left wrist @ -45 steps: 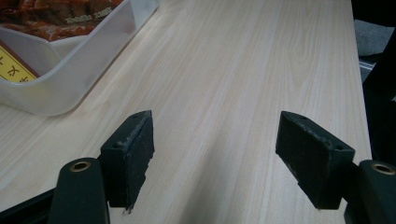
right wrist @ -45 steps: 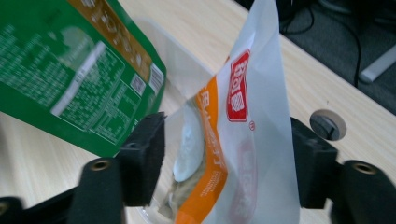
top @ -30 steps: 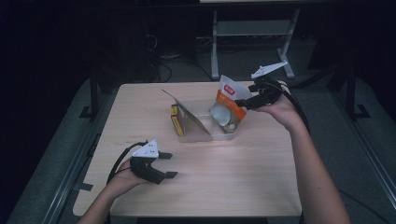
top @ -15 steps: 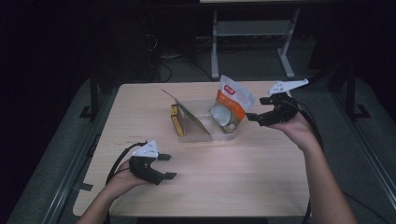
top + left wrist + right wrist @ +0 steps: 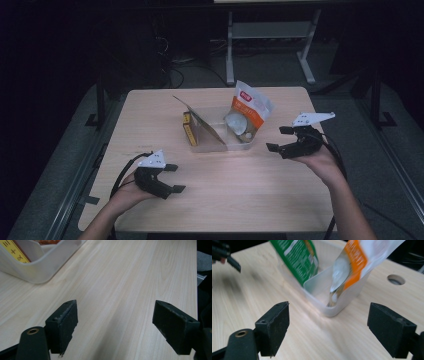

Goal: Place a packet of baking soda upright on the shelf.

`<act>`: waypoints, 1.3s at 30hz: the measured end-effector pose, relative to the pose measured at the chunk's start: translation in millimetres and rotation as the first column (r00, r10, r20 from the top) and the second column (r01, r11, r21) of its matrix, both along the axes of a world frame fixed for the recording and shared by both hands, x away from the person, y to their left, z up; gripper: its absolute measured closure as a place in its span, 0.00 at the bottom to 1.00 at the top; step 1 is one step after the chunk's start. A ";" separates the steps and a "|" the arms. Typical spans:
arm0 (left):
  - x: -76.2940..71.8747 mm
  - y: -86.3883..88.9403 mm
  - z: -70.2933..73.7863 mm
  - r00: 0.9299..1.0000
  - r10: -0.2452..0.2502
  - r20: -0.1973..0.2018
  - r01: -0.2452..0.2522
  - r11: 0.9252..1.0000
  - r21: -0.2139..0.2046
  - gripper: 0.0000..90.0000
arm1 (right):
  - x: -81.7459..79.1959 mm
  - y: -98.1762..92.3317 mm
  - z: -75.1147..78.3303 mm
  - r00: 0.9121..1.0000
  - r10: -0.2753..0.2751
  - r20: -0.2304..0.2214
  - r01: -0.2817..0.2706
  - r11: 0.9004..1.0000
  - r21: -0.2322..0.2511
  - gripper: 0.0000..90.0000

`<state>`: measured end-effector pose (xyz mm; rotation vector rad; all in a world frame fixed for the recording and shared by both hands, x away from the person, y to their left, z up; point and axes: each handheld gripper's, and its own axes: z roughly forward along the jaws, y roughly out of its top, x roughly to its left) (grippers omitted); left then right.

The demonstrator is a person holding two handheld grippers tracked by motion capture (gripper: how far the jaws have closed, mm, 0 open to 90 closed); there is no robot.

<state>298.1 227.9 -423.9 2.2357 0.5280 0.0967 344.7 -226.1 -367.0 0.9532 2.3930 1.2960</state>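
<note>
Orange-and-white pouch (image 5: pixel 248 106) stands tilted in the clear plastic bin (image 5: pixel 212 146), mid-table. We see the right gripper (image 5: pixel 280 138) just right of the bin, jaws apart, empty. Left gripper (image 5: pixel 174 178) sits nearer us, left of the bin, its empty jaws just opened wider.

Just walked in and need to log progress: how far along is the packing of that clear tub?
Done: an orange-and-white pouch and a flat packet stand in the clear tub. In hand: nothing; the right claw is open beside the tub, the left claw has just opened wider, empty. Left: nothing else lies loose on the table.
</note>
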 end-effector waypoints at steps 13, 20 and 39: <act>-7.2 -0.1 -7.5 1.000 0.008 0.006 -0.008 1.000 0.011 0.21 | -22.8 13.8 -31.5 0.999 0.046 -0.021 -0.046 0.999 -0.012 0.18; -10.9 -5.2 -12.6 1.000 -0.024 0.002 0.024 0.999 0.029 0.21 | -28.4 29.7 -42.8 0.994 0.101 -0.029 -0.101 0.995 -0.024 0.18; -18.4 -23.7 -22.9 0.995 -0.101 -0.006 0.101 0.994 0.047 0.21 | -40.0 84.3 -65.4 0.960 0.267 -0.080 -0.272 0.961 -0.055 0.18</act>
